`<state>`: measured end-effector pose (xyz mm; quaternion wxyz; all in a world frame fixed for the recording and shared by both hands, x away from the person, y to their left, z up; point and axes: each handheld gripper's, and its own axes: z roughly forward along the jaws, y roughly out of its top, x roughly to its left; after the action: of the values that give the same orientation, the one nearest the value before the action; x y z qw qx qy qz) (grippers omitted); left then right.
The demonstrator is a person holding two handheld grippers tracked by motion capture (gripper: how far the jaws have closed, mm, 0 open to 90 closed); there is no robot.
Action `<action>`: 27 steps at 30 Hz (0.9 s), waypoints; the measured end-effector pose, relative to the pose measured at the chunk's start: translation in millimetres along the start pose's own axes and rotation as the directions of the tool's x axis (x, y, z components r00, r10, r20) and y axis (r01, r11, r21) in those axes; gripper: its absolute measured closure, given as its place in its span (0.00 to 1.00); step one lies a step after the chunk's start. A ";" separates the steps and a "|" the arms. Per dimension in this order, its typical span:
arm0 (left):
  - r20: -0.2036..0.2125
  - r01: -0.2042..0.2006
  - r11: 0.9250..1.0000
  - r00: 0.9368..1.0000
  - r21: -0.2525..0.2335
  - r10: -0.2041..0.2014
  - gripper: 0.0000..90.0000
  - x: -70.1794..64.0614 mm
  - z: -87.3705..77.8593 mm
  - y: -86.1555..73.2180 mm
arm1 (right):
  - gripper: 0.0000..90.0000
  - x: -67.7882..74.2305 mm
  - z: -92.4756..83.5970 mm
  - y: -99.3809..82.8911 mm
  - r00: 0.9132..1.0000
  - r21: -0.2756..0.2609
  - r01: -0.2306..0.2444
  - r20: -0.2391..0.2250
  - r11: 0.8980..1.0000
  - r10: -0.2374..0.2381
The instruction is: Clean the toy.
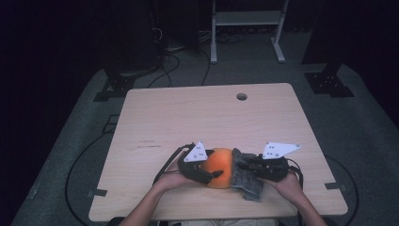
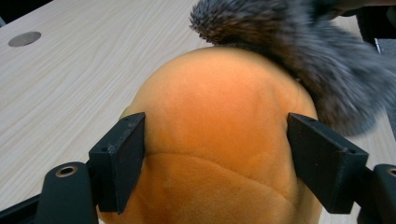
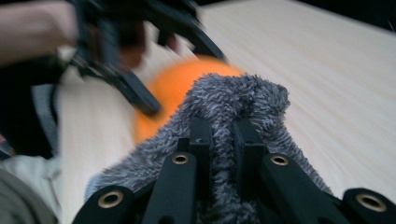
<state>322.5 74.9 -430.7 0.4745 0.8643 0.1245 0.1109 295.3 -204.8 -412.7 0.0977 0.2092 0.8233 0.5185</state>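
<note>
An orange plush ball (image 1: 220, 165) (image 2: 219, 126) rests on the wooden table (image 1: 188, 117) near its front edge. My left gripper (image 1: 208, 170) (image 2: 217, 156) is shut on the ball, one black pad pressed into each side. A grey fuzzy cloth (image 1: 248, 181) (image 2: 299, 42) (image 3: 233, 100) drapes against the ball's right side and hangs down to the tabletop. My right gripper (image 1: 241, 165) (image 3: 223, 135) is shut on a fold of that cloth, its jaws close together. In the right gripper view the ball (image 3: 175, 84) shows blurred behind the cloth, with the left gripper (image 3: 135, 88) beyond it.
A round cable hole (image 1: 241, 96) (image 2: 24, 38) sits near the table's far edge. A white metal frame (image 1: 247, 19) stands on the floor behind the table, and cables (image 1: 164, 66) lie there too. Both forearms enter from the front edge.
</note>
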 end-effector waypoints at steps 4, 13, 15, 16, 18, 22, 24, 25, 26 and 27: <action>0.019 -0.002 1.000 1.000 0.004 0.002 0.22 -2.7 1.0 1.9 | 0.89 11.1 12.0 7.1 0.998 0.033 0.063 -0.008 0.997 -0.063; 0.022 -0.021 1.000 1.000 0.013 0.020 0.23 -3.9 -1.0 6.4 | 0.89 -3.6 1.0 -8.8 0.999 0.063 -0.004 0.048 0.998 0.001; 0.009 -0.029 0.999 1.000 0.017 0.029 0.25 -6.2 0.3 8.7 | 0.89 -0.4 -3.6 -6.1 0.999 0.040 -0.002 0.041 0.999 0.001; 0.009 -0.026 1.000 1.000 0.015 0.026 0.25 -7.0 1.3 9.5 | 0.89 2.0 -4.5 -3.4 0.999 0.021 0.003 0.032 1.000 -0.004; 0.016 -0.037 0.999 0.999 0.012 0.037 0.25 -8.8 2.7 11.2 | 0.89 7.1 -2.7 2.5 1.000 -0.001 0.025 0.015 1.000 -0.025; 0.045 -0.033 0.999 0.998 0.008 0.032 0.18 -6.3 -2.4 12.6 | 0.89 10.2 8.8 2.6 0.999 0.029 0.051 0.012 0.998 -0.051; 0.053 -0.009 1.000 0.999 -0.013 0.010 0.16 -1.1 -7.3 11.4 | 0.89 8.1 8.1 -0.2 0.999 0.032 0.048 0.021 0.998 -0.049; 0.049 -0.011 1.000 0.999 -0.007 0.011 0.17 -0.1 -7.0 10.6 | 0.89 7.3 7.4 -1.1 0.999 0.033 0.045 0.027 0.998 -0.045; 0.045 -0.020 1.000 0.999 0.002 0.020 0.19 -0.2 -6.4 9.8 | 0.89 5.9 6.4 -2.3 0.999 0.034 0.040 0.032 0.999 -0.041; 0.032 -0.034 0.999 0.999 0.004 0.033 0.22 -1.3 -5.1 8.6 | 0.89 4.6 5.6 -3.3 0.998 0.040 0.038 0.039 0.998 -0.039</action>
<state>320.6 74.0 -420.9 0.4725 0.8691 0.1026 0.1045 292.5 -199.4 -417.9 0.1200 0.2054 0.8350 0.4961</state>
